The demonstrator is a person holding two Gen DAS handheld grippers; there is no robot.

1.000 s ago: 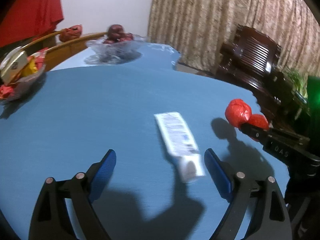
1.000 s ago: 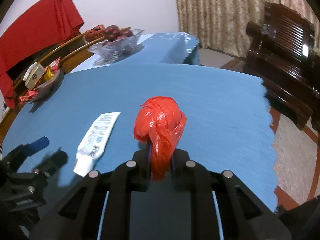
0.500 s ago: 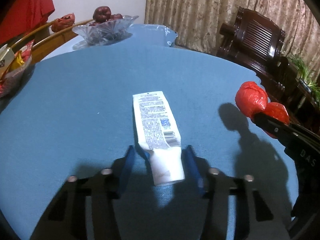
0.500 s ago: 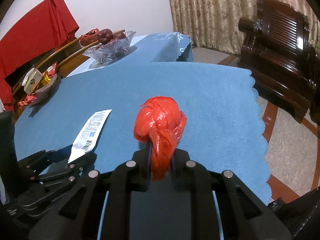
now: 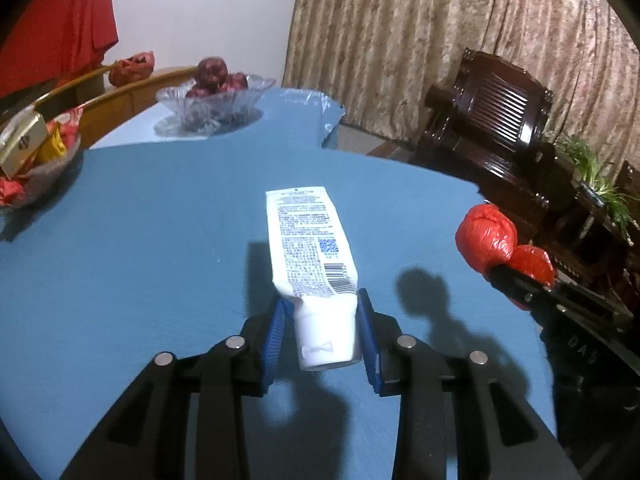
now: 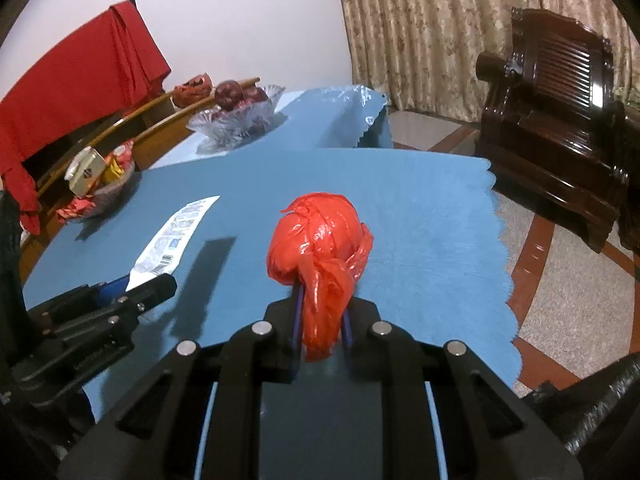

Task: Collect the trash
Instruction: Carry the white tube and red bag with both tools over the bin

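The left tool (image 5: 322,334), its jaws just having closed, clamps the cap end of the white tube (image 5: 310,258), a light, soft, squashable thing best held by that stiffer end; it juts toward 12 o'clock above the blue desk (image 5: 140,240). The right tool (image 6: 320,330) pinches the tail of a crinkly red bag (image 6: 318,236), featherlight. At 10 o'clock, a glass bowl (image 5: 244,98) holds dark fruit.

Black linkage grippers (image 5: 322,334) with silver screws and blue-padded fingers (image 5: 368,338).
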